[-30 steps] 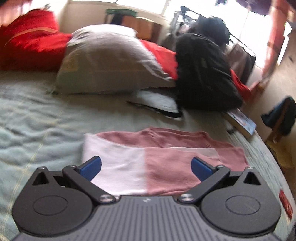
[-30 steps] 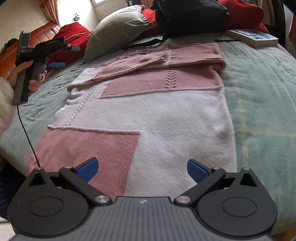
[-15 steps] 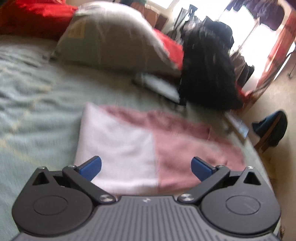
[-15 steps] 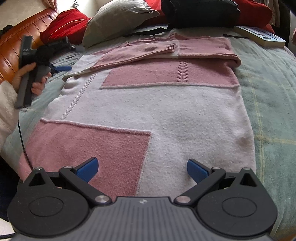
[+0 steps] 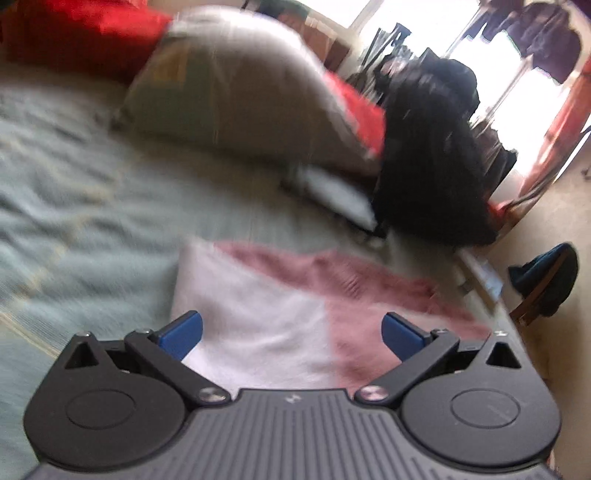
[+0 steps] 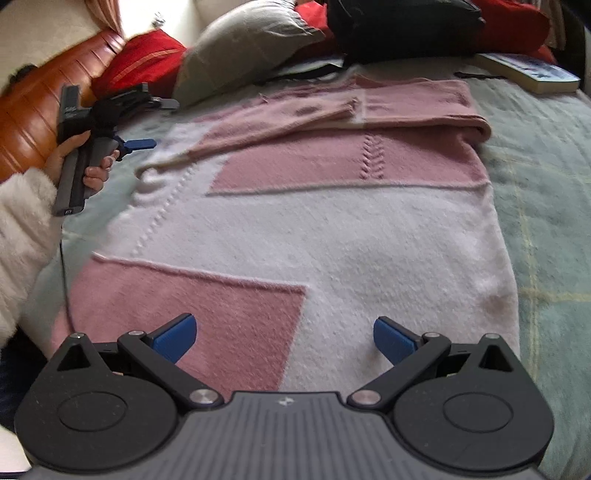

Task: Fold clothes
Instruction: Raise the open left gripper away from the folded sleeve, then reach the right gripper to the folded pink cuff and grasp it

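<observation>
A pink-and-white sweater (image 6: 314,221) lies flat on the pale green bedspread (image 6: 546,206), its long axis running from the right gripper (image 6: 284,336) away toward the grey pillow (image 6: 247,40) and black bag (image 6: 402,26) at the head of the bed. A sleeve (image 6: 273,122) is folded across its far end. The right gripper's blue fingers are spread wide over the near hem, gripping nothing. The left gripper (image 5: 291,332) is likewise spread and empty; its view is blurred, but it seems to hover over the sweater's far, folded end. A book (image 6: 528,72) lies near the far right corner.
</observation>
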Motion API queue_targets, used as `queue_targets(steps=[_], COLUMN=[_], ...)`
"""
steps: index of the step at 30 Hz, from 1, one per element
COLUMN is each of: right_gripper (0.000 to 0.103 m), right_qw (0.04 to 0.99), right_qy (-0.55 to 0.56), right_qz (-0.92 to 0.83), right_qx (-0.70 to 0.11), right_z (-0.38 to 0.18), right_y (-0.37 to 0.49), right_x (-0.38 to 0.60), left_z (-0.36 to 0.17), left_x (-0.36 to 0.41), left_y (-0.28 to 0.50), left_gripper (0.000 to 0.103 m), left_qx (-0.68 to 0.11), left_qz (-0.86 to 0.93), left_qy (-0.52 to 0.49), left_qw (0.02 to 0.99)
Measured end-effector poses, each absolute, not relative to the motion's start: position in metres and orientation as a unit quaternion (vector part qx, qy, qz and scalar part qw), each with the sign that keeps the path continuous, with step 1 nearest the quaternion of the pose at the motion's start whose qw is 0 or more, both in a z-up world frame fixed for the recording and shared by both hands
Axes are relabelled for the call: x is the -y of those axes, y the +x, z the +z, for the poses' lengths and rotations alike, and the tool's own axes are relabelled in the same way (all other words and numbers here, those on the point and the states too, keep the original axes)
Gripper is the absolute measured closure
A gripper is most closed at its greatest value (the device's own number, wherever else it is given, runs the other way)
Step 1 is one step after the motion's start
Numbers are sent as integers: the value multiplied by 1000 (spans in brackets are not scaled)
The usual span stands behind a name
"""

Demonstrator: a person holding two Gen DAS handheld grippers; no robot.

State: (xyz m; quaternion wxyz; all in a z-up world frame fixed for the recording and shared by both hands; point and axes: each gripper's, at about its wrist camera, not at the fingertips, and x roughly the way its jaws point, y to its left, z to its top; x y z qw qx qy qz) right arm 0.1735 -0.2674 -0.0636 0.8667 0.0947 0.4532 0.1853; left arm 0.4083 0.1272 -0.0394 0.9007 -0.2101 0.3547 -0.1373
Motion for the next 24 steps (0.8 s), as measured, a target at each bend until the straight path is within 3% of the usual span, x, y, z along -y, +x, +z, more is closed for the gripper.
queue_targets(steps=[7, 12, 18, 24], right_gripper=[0, 0, 0, 0], right_qw=[860, 845, 810, 790], right_qy=[152, 226, 347, 374], right_qz=[245, 290, 275, 260], right_qx=[-422, -389, -385, -410], right_z=[-49, -37, -51, -79], right_y=[221, 280, 376, 430], right_x=[290, 312, 341, 329], left_z=[0, -20, -41, -52], left_x=[-108, -58, -4, 8], left_y=[322, 261, 225, 222], left_gripper=[1, 1, 1, 1], left_qx=[-347, -367, -338, -330], left_qz=[-124, -156, -163, -143], left_qy=[-77, 35, 134, 115], left_qw=[927, 916, 917, 926])
